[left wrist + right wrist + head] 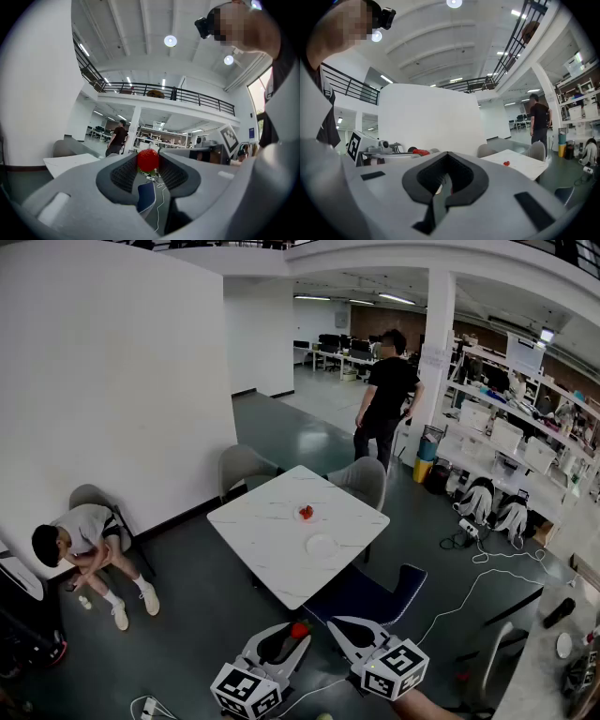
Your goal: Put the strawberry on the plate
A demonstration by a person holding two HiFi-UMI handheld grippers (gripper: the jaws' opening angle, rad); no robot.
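Observation:
My left gripper (297,634) is shut on a red strawberry (299,628) at its tips; in the left gripper view the strawberry (148,160) sits pinched between the dark pads (123,174). Beside it my right gripper (334,623) is shut with nothing in it, its jaws meeting at the tip (447,154). Both hang low over the floor, well short of the white table (267,545). On that table lie a small white plate (321,545) and a second strawberry (306,513), also visible from the right gripper view as a strawberry (506,163).
A dark blue chair (370,594) stands between me and the table, grey chairs (244,467) behind it. One person (384,395) stands past the table, another sits by the white wall (82,538). Cables (478,573) trail over the floor at the right.

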